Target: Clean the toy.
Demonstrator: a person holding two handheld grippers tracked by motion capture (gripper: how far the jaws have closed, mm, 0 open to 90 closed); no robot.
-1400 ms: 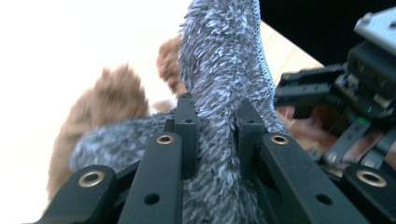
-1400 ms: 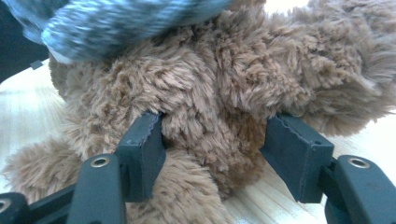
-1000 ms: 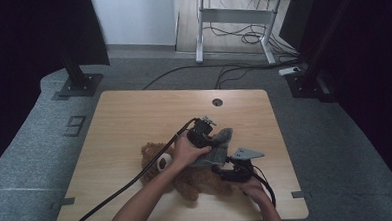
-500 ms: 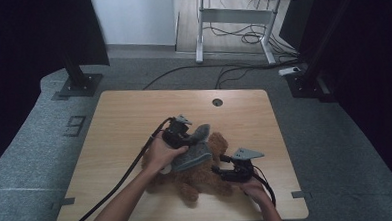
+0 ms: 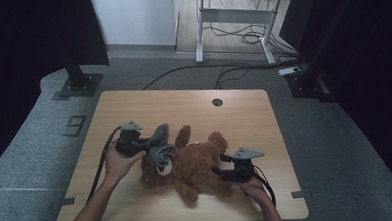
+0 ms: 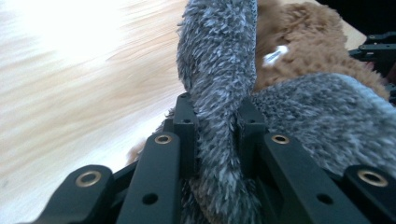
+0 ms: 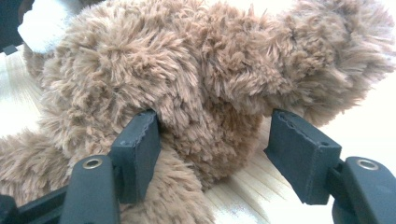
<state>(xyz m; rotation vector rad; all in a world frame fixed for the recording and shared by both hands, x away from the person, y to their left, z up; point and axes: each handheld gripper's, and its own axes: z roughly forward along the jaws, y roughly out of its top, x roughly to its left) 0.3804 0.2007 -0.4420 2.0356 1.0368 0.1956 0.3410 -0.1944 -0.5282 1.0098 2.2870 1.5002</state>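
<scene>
1. Left gripper [image 5: 146, 143] clamped on the grey fuzzy cloth [image 6: 219, 70], at the brown teddy bear [image 5: 196, 160]'s left end.
2. Bear lies mid-table [image 5: 183, 103], between both grippers.
3. Right gripper [image 7: 215, 140] jaws just opening: left pad touches fur, right pad clear.

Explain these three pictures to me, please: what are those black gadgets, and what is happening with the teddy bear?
A person sits at a wooden table with a two-jawed tool in each hand. One picture looks down from above; the other two come from cameras riding on the tools.

A brown teddy bear lies on the table, partly wearing a grey fuzzy garment. The left hand-held gripper is shut on that grey fabric. The right hand-held gripper has its jaws around part of the bear; they have just been opening, and one pad stands clear of the fur.
</scene>
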